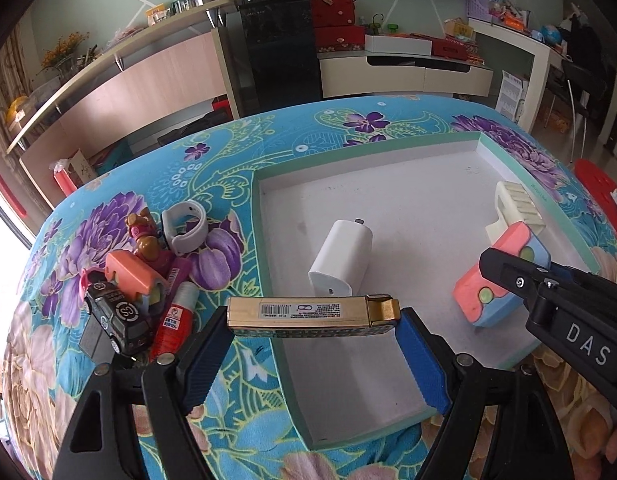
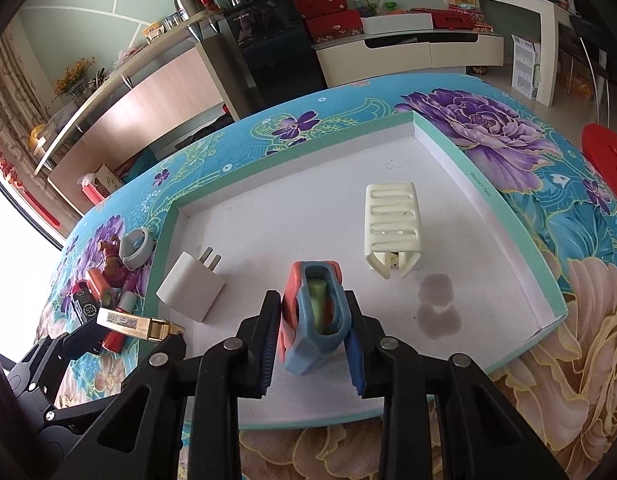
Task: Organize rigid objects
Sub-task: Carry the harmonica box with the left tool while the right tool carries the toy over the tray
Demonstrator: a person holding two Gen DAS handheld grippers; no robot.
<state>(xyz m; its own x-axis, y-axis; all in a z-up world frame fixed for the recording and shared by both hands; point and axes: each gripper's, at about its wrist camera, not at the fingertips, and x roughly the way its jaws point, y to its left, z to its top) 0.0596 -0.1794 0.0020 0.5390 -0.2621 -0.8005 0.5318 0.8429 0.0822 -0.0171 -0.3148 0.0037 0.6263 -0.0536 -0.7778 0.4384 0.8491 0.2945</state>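
My left gripper [image 1: 314, 318] is shut on a long gold box [image 1: 308, 314] with a barcode label, gripped end to end between the blue pads, over the left rim of the white tray [image 1: 368, 153]. My right gripper [image 2: 312, 300] is shut on a pink and blue toy [image 2: 314, 316], low over the tray's floor near its front. From the left wrist view that toy [image 1: 496, 280] sits at the tray's right side with the right gripper [image 1: 508, 276] on it. A white charger plug [image 1: 342, 258] and a cream hair claw [image 2: 392, 228] lie in the tray.
Left of the tray, a pile lies on the flowered cloth: a black toy car [image 1: 116, 316], an orange-pink toy [image 1: 132, 276], a red-white tube [image 1: 176, 320], a figurine [image 1: 142, 232] and a white band [image 1: 186, 226]. A grey stain [image 2: 436, 304] marks the tray floor. A red stool [image 2: 608, 156] stands beyond the table's right edge.
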